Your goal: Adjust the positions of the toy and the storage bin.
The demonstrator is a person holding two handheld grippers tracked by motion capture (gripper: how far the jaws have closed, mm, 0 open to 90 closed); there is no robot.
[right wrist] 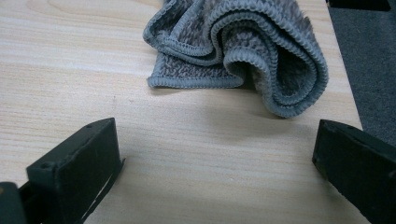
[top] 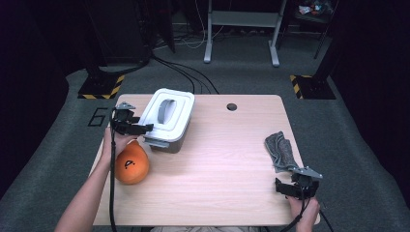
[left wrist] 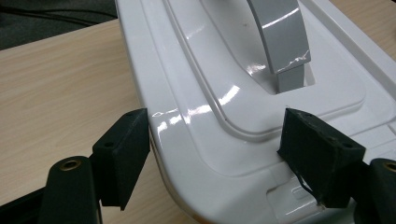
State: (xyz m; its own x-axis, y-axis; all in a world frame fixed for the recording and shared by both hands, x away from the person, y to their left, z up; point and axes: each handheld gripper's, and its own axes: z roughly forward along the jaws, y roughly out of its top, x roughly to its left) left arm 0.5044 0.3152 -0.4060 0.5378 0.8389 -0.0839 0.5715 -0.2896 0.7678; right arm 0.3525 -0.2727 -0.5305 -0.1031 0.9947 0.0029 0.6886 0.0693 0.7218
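Observation:
A white lidded container [top: 169,118] with a grey handle [left wrist: 280,42] stands at the table's back left. My left gripper [top: 145,128] reaches it from the left, and its jaws straddle the near corner of the lid [left wrist: 210,84]. One pad [left wrist: 126,154] lies against the lid's outer rim and the other pad [left wrist: 317,149] rests on the lid's top, so the left gripper [left wrist: 215,135] is shut on that corner. A crumpled grey cloth [top: 280,150] lies at the right edge. My right gripper [top: 290,188] sits just short of the cloth [right wrist: 243,46], and this gripper [right wrist: 215,154] is open with bare wood between its jaws.
An orange round soft thing [top: 131,164] with a black mark lies under the left forearm, just in front of the container. A grey latch [top: 155,142] hangs on the container's near end. The table [top: 222,169] has a cable hole [top: 231,107] at the back. Floor cables and stands are beyond.

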